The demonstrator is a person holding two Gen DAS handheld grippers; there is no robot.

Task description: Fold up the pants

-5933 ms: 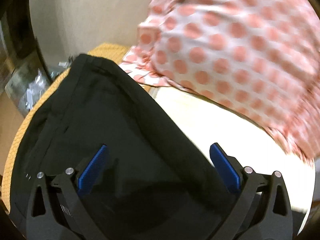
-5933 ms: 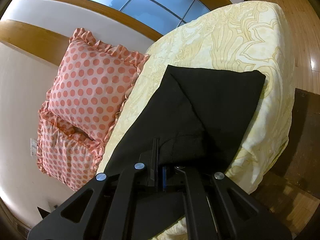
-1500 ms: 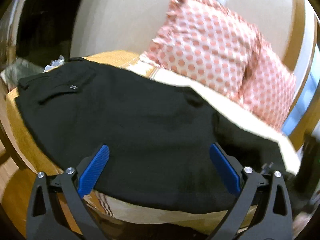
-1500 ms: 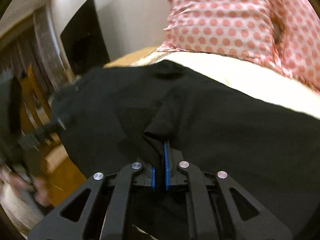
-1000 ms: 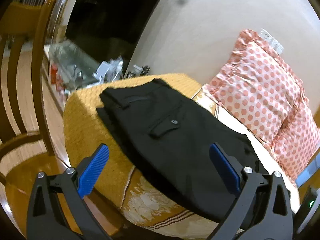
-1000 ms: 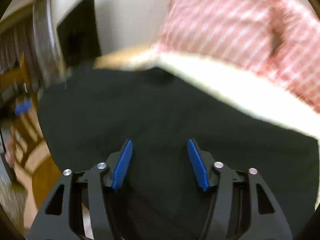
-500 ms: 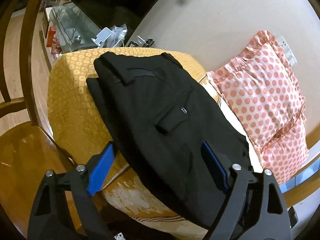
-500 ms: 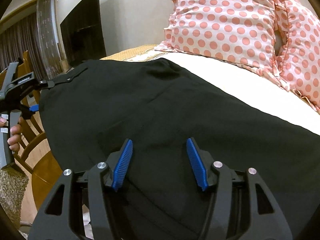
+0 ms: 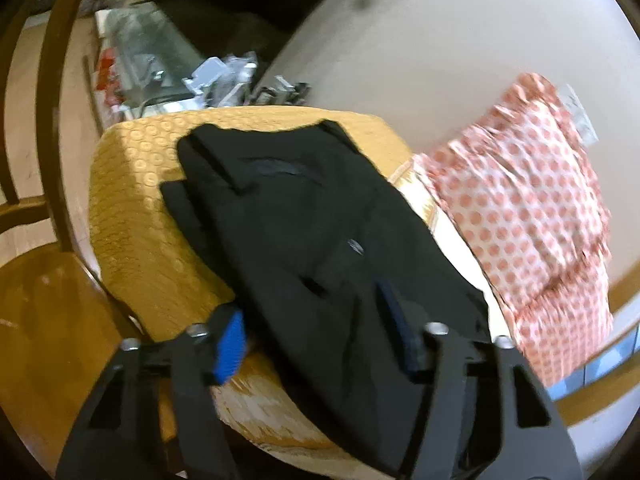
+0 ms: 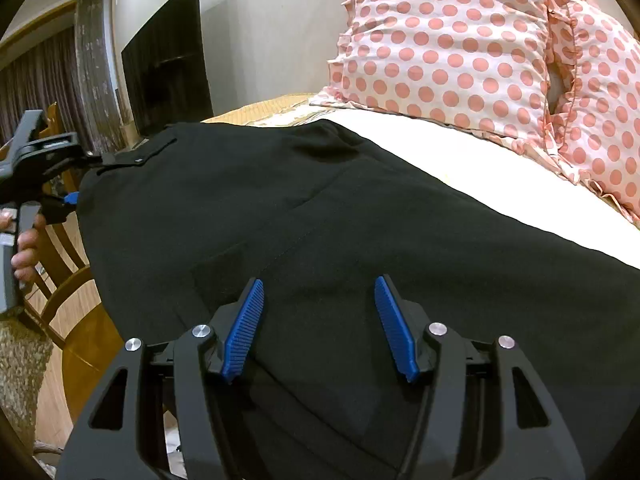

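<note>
Black pants lie folded on the bed, waistband toward the orange bed end, back pocket up. In the right wrist view the pants fill the foreground. My left gripper is open over the pants' near edge at the bed's corner, jaws narrower than before. My right gripper is open and empty just above the black cloth. The left gripper also shows in the right wrist view at the pants' waistband end, held by a hand.
Two pink polka-dot pillows lean on the wall at the bed's head. The orange bedspread covers the bed end. A wooden chair stands close by. A glass stand with clutter and a dark TV are behind.
The right gripper let go of the pants about a second ago and stays open over them. The left gripper has come down to the pants' edge and its jaws have narrowed.
</note>
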